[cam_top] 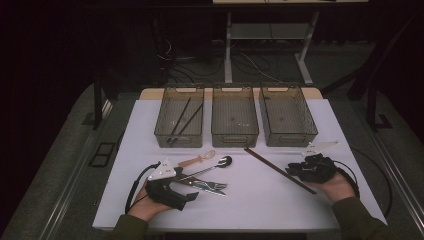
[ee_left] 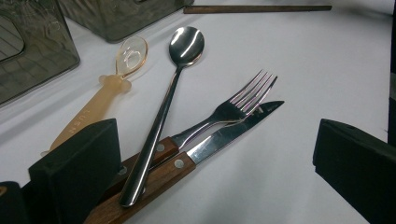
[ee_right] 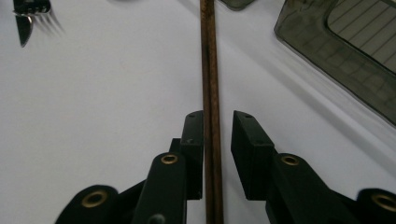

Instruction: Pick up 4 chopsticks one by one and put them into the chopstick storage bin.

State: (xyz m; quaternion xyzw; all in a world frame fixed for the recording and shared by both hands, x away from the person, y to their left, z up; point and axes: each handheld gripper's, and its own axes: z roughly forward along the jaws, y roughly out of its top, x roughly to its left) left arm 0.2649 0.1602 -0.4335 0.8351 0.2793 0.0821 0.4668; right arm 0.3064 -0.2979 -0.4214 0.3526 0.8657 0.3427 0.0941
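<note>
A thin, dark wooden chopstick (ee_right: 211,98) lies flat on the white table (ee_right: 102,93), running between the slightly parted black jaws of the right gripper (ee_right: 217,140), whose pads do not press it. The left gripper (ee_left: 212,168) stands spread wide around wood-handled knife (ee_left: 219,140), fork (ee_left: 233,107) and a polished steel spoon (ee_left: 163,112), beside a translucent amber spoon (ee_left: 109,88).
</note>
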